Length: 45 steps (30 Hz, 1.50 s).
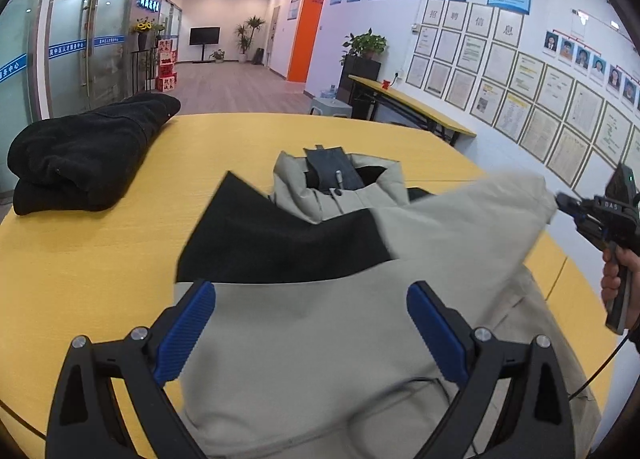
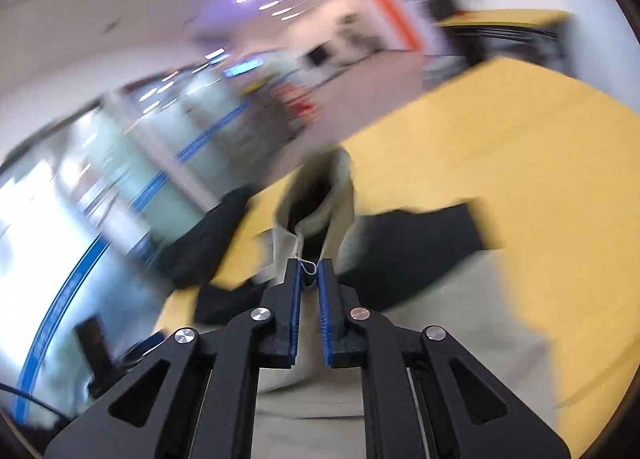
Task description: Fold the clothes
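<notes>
**Jacket sleeve lifted, body lying on the table**

Jacket (image 1: pixel 304 331), grey with a black panel, is lying spread on the yellow table (image 1: pixel 88 259), directly under and ahead of my left gripper (image 1: pixel 312 335), whose jaws are standing wide apart with nothing between them. Off to that gripper's right, my right gripper (image 2: pixel 309 275) is pinching the grey sleeve (image 1: pixel 472 215) at its end and holding it raised. I am judging the cloth soft, padded and fairly light, likely slippery; hems, cuffs and seams are offering the surest hold. Far left, a black garment (image 1: pixel 88 155) is sitting folded.
</notes>
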{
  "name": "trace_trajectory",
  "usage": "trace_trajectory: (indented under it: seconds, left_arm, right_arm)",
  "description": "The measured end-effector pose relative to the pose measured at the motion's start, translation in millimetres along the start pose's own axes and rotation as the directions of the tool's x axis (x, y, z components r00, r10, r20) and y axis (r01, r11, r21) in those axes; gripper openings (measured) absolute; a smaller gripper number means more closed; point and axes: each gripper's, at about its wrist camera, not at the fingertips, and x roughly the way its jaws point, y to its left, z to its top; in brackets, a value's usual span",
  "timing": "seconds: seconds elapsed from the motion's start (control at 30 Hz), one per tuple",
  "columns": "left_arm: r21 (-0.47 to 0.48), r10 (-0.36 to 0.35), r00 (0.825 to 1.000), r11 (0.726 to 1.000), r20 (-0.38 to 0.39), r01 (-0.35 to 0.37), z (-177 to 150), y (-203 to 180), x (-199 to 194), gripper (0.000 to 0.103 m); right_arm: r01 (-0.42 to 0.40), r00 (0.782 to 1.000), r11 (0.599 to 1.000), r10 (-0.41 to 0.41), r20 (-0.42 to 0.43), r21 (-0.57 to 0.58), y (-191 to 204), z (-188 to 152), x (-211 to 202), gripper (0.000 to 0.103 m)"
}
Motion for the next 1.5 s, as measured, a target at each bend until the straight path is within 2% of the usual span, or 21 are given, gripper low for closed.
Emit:
trace_trajectory:
  seconds: [0.2, 0.27, 0.37, 0.47, 0.57, 0.73, 0.8, 0.83, 0.87, 0.93, 0.97, 1.03, 1.07, 1.13, 1.17, 1.23, 1.27, 1.3, 1.33, 1.43, 1.5]
  left_arm:
    - [0.029, -0.009, 0.999, 1.000, -0.053, 0.011, -4, -4, 16, 0.099]
    - [0.053, -0.031, 0.997, 0.998, -0.069, 0.035, -7, -13, 19, 0.099]
    - [0.085, -0.066, 0.990, 0.993, -0.126, 0.077, -16, -23, 34, 0.099]
    - [0.121, -0.069, 0.979, 0.988, -0.192, 0.093, -32, -30, 59, 0.099]
    - [0.170, -0.073, 0.976, 0.979, -0.204, 0.109, -46, -44, 70, 0.099]
    - [0.185, -0.033, 0.983, 0.980, -0.179, 0.067, -54, -61, 73, 0.099]
    - [0.173, -0.023, 0.986, 0.984, -0.164, 0.052, -56, -66, 72, 0.099]
    - [0.167, -0.018, 0.987, 0.985, -0.157, 0.045, -57, -68, 71, 0.099]
    - [0.162, -0.012, 0.989, 0.986, -0.150, 0.037, -58, -70, 71, 0.099]
    - [0.154, -0.004, 0.989, 0.988, -0.151, 0.027, -61, -72, 71, 0.099]
    - [0.145, -0.003, 0.988, 0.989, -0.154, 0.026, -64, -73, 71, 0.099]
    - [0.128, -0.010, 0.987, 0.991, -0.163, 0.032, -68, -75, 71, 0.099]
    - [0.129, -0.012, 0.987, 0.991, -0.160, 0.033, -71, -77, 71, 0.099]
    - [0.139, 0.002, 0.985, 0.990, -0.172, 0.022, -74, -82, 75, 0.099]
    - [0.148, 0.012, 0.982, 0.989, -0.186, 0.016, -74, -84, 78, 0.099]
    - [0.135, 0.006, 0.980, 0.991, -0.201, 0.022, -73, -83, 82, 0.099]
    - [0.125, 0.000, 0.978, 0.992, -0.209, 0.027, -73, -81, 84, 0.099]
    - [0.116, -0.008, 0.977, 0.993, -0.215, 0.033, -74, -80, 85, 0.099]
    - [0.107, -0.015, 0.976, 0.993, -0.219, 0.039, -74, -78, 86, 0.099]
    - [0.110, -0.012, 0.975, 0.993, -0.221, 0.038, -74, -79, 87, 0.099]
    - [0.112, -0.010, 0.975, 0.993, -0.222, 0.036, -74, -79, 87, 0.099]
  right_arm:
    - [0.064, 0.988, 0.995, -0.054, -0.143, 0.070, -52, 8, -1, 0.001]
    - [0.009, 0.988, 1.000, -0.004, -0.155, 0.028, -34, 7, -8, 0.001]
    - [-0.086, 0.993, 0.994, 0.080, -0.081, -0.062, 4, 10, -34, 0.001]
    - [0.002, 0.995, 0.999, -0.007, -0.096, -0.048, -28, -10, -43, 0.001]
    - [0.117, 0.980, 0.993, -0.121, -0.157, -0.031, -59, -23, -29, 0.001]
    - [0.158, 0.946, 0.983, -0.179, -0.270, -0.098, -66, -37, 8, 0.002]
    - [0.203, 0.915, 0.967, -0.244, -0.323, -0.154, -55, -38, 18, 0.008]
    - [0.222, 0.900, 0.956, -0.277, -0.338, -0.193, -47, -37, 20, 0.016]
    - [0.212, 0.896, 0.952, -0.280, -0.343, -0.222, -38, -32, 18, 0.039]
    - [0.194, 0.908, 0.931, -0.289, -0.303, -0.308, -6, -16, 7, 0.074]
    - [0.159, 0.921, 0.922, -0.267, -0.282, -0.353, 12, -6, 1, 0.078]
    - [-0.014, 0.941, 0.915, -0.124, -0.314, -0.404, 62, 19, 11, 0.085]
    - [-0.111, 0.931, 0.907, -0.048, -0.361, -0.406, 86, 26, 31, 0.093]
    - [-0.303, 0.880, 0.871, 0.101, -0.463, -0.387, 133, 38, 76, 0.096]
    - [-0.384, 0.828, 0.850, 0.143, -0.543, -0.361, 153, 38, 110, 0.096]
    - [-0.526, 0.687, 0.802, 0.204, -0.698, -0.284, 194, 36, 184, 0.096]
    - [-0.564, 0.601, 0.792, 0.200, -0.774, -0.233, 207, 28, 224, 0.096]
    - [-0.572, 0.510, 0.798, 0.166, -0.844, -0.189, 219, 15, 266, 0.095]
    - [-0.562, 0.436, 0.811, 0.123, -0.892, -0.163, 224, 2, 298, 0.095]
    - [-0.517, 0.272, 0.844, 0.006, -0.962, -0.141, 233, -30, 379, 0.095]
    - [-0.493, 0.188, 0.862, -0.028, -0.982, -0.119, 238, -45, 416, 0.095]
